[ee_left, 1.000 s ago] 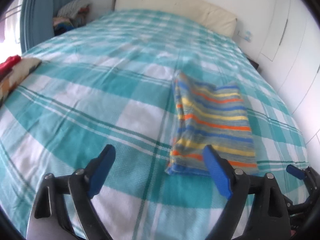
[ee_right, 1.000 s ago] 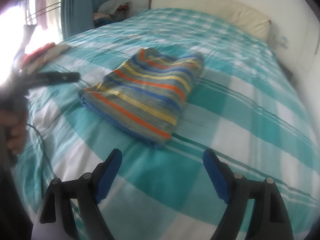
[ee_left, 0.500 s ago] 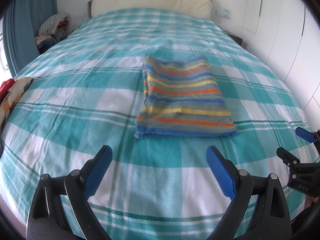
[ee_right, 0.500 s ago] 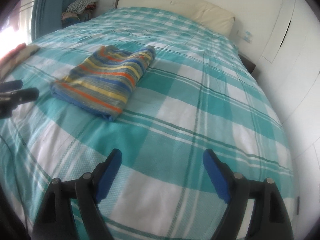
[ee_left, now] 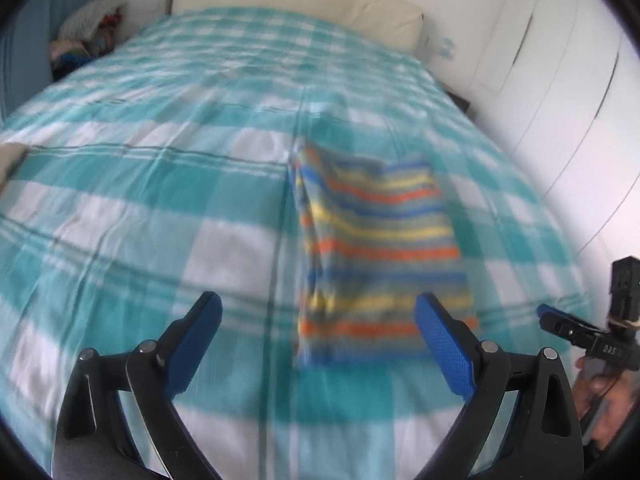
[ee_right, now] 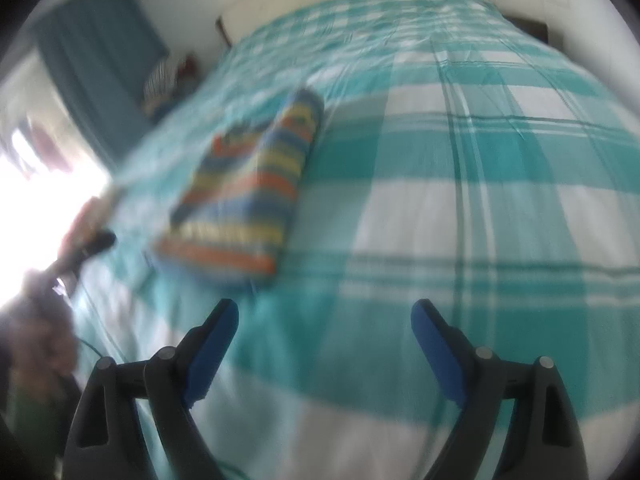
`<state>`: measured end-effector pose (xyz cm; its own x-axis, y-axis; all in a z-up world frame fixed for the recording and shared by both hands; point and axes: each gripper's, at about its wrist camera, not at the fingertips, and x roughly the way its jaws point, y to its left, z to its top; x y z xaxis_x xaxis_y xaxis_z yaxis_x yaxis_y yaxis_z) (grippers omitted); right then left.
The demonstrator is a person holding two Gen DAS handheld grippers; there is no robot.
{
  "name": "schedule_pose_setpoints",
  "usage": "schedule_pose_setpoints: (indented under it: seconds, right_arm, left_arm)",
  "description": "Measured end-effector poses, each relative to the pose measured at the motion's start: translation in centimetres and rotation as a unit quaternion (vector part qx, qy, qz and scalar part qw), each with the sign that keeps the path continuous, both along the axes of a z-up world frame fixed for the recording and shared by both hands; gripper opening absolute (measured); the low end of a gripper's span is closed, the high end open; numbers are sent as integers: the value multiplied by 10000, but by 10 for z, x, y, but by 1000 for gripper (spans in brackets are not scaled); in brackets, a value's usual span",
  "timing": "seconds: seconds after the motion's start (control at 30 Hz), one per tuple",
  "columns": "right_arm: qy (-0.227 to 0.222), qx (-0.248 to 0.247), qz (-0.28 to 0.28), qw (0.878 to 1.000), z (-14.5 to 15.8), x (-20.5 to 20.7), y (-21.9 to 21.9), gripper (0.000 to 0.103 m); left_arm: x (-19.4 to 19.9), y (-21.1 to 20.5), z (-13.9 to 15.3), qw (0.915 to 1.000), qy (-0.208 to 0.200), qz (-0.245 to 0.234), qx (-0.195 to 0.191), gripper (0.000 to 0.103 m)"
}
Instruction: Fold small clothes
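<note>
A folded striped garment (ee_left: pixel 380 248), blue, orange and yellow, lies flat on the teal checked bedspread (ee_left: pixel 160 208). It also shows in the right wrist view (ee_right: pixel 252 196), left of centre. My left gripper (ee_left: pixel 318 320) is open and empty, above the bed at the garment's near left corner. My right gripper (ee_right: pixel 324 320) is open and empty, near the garment's near right corner. In the left wrist view the right gripper (ee_left: pixel 560 322) shows at the right edge. Both views are blurred by motion.
A cream headboard (ee_left: pixel 304 8) stands at the bed's far end. White wardrobe doors (ee_left: pixel 560 80) run along the right side. A pile of clothes (ee_left: pixel 88 36) sits at the far left by a blue curtain (ee_right: pixel 100 64). A bright window (ee_right: pixel 36 216) is at the left.
Both grippers have swung and tilted; the views are now blurred. The garment has shifted right in the left view and nearer centre in the right view. The garment itself lies unchanged.
</note>
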<state>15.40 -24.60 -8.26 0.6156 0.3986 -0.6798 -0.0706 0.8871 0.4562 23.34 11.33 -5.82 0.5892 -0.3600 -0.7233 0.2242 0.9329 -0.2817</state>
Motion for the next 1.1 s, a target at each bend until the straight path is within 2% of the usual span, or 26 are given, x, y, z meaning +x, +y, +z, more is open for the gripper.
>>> schedule_pose_setpoints:
  seconds: [0.07,0.17,0.23,0.3,0.37,0.4,0.43,0.47,0.5,0.53,0.6,0.63,0.8,0.83,0.9,0.93,0.97,1.0,1.03,1.1]
  right_arm:
    - [-132,410,42,9991,7,32,-3,87]
    - [64,812,379,9960,-2,85,9,87]
    - [340,1133,600,9912,-21,120,23,87]
    - [629,1388,805,9850,-45,148,39,84]
    - [597,1329,759,9864,-59,163,55,74]
    - [541,1217,734,9884,-60,167,63,55]
    - [606,1010,788,9899,-61,172,75,34]
    - [576,733,809,9924,-59,173,85,31]
    - [442,301,842,9950,-52,170,97,28]
    - [262,-212,910,9953,-41,164,111,26]
    - [-42,-606,1002,9931,-23,152,122,25]
    - [-226,-627,1019,9926,-9,143,123,25]
    - [-890,-560,896,9904,51,113,103,24]
    - [-924,-533,827,9908,56,113,94,25]
    - [-842,-522,608,9932,57,113,68,28]
    - [-649,-633,426,9950,48,116,49,40]
    - [-450,-858,243,9950,40,119,38,51]
    - [-208,-1233,-48,9921,27,119,21,79]
    - [61,-1648,-373,9856,13,113,2,88]
    - [231,-1873,-611,9801,-1,92,-23,88]
  left_arm:
    - [36,1,-10,9994,184,-119,-260,98]
    - [79,-6,-37,9983,500,-220,-197,98]
    - [97,-10,-55,9969,720,-274,-167,97]
    - [110,-12,-69,9951,874,-329,-327,97]
    - [114,-17,-73,9949,813,-371,-466,97]
    - [114,-20,-74,9946,799,-418,-514,95]
    - [115,-27,-77,9941,859,-488,-453,71]
    - [117,-34,-80,9932,951,-579,-330,28]
    - [117,-42,-84,9915,1068,-680,-314,23]
    - [115,-46,-81,9927,1007,-624,-239,19]
    - [106,-53,-68,9944,851,-610,-112,17]
    - [101,-55,-59,9952,740,-631,-116,16]
    - [76,-75,0,9958,100,-850,-335,17]
    - [75,-85,7,9956,41,-889,-299,21]
    - [78,-101,4,9960,58,-890,-69,46]
    - [81,-106,-3,9967,108,-791,161,75]
    - [80,-110,-14,9969,127,-574,528,87]
    - [72,-108,-21,9960,88,-432,775,87]
    - [63,-110,-29,9941,37,-346,1032,87]
    - [39,-107,-35,9899,-132,-281,1382,87]
